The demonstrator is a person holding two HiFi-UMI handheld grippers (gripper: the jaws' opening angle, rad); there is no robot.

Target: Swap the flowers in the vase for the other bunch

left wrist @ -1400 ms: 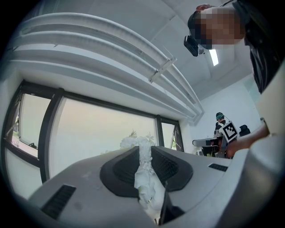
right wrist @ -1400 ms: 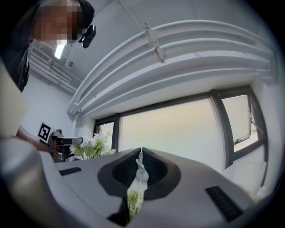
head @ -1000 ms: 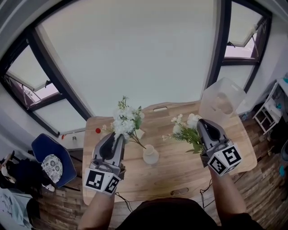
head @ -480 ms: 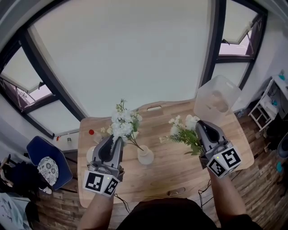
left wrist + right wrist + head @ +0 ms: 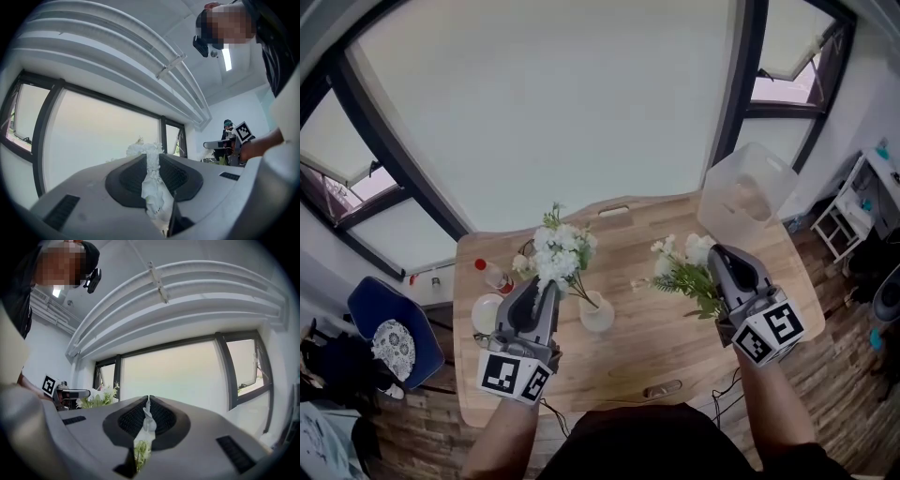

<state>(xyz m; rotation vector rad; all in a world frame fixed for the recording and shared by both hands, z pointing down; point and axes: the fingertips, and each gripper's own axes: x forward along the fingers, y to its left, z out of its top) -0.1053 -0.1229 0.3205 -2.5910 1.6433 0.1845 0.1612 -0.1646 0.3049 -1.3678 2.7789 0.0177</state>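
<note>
Head view: the white bunch [image 5: 555,251], clamped in the left gripper [image 5: 542,286], is now held lower, its stem angled at the vase [image 5: 596,317] just beside those jaws, while the leafy bunch [image 5: 684,267] is pinched in the right gripper [image 5: 719,255], so 1 insertion is judged underway.

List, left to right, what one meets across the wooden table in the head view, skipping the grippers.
red-capped bottle → white flower bunch → vase → leafy flower bunch → clear plastic container
</note>
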